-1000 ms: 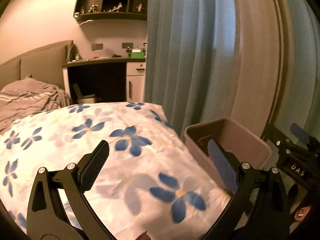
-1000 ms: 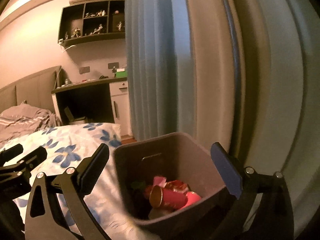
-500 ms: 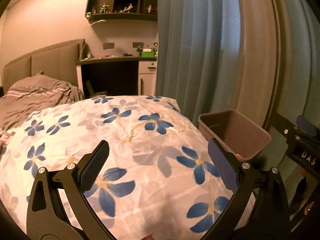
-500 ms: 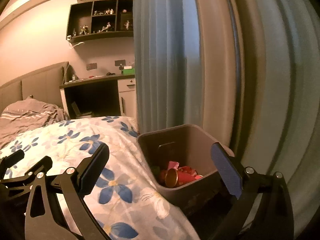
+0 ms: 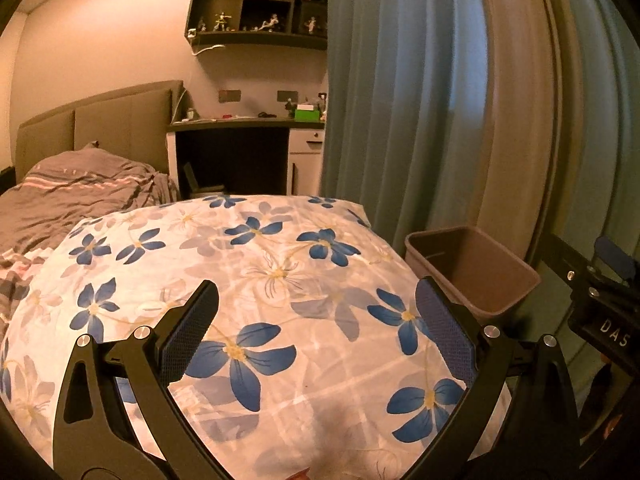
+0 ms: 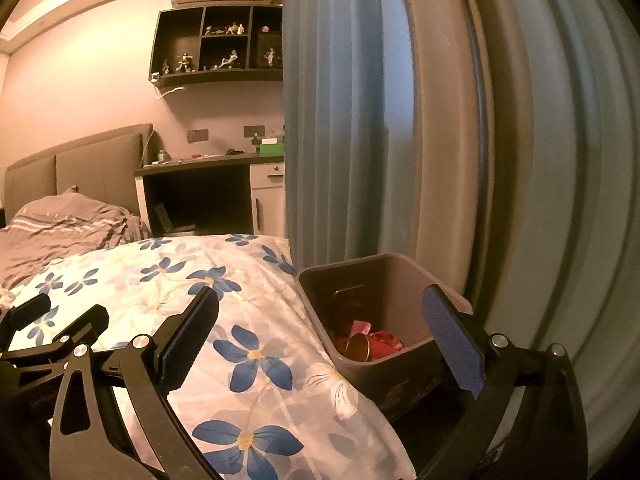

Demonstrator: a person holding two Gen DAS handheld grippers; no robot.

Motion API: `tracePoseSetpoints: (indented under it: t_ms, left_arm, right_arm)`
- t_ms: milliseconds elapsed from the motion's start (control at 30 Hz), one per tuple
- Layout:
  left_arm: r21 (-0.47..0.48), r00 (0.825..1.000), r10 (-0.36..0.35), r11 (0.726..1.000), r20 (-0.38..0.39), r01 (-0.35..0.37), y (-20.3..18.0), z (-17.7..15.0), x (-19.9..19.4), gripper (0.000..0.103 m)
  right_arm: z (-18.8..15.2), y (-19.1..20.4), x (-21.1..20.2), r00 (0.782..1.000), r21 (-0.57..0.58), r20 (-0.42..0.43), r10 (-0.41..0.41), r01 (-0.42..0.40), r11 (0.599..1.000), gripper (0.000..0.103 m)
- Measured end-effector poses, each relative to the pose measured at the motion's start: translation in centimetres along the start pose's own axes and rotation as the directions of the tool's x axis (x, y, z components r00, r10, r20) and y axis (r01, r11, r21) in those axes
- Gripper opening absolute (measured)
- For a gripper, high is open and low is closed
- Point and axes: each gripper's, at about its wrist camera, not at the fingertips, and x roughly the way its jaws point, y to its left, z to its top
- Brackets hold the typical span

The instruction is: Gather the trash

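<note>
A brown plastic trash bin [image 6: 400,276] stands beside the bed, against the curtain. It holds red and pink trash, with a red can [image 6: 366,350] on top. The bin also shows in the left wrist view [image 5: 516,270]. My right gripper [image 6: 320,328] is open and empty, above the bed's edge and the bin's near rim. My left gripper [image 5: 318,326] is open and empty above the flowered bedspread [image 5: 256,280]. I see no loose trash on the bed.
The blue and beige curtain [image 6: 400,120] hangs right behind the bin. A grey crumpled blanket [image 5: 76,196] lies at the head of the bed. A desk [image 5: 244,148] and wall shelf [image 5: 256,8] stand at the back. The right gripper's body [image 5: 604,304] shows in the left wrist view.
Both grippers have pulled back and up from the bin; it now looks smaller and farther. More of the bedspread shows. Both stay open and empty.
</note>
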Motion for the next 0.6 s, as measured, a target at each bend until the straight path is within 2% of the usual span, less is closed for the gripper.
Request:
tracePoseSetpoints:
  t_ms: [600]
  left_arm:
    - [-0.005, 1.0, -0.002, 1.0, -0.002, 0.002, -0.01, 0.1, -0.4, 0.097]
  right_arm:
    - [0.06, 0.03, -0.15, 1.0, 0.007, 0.007, 0.002, -0.002, 1.0, 0.098]
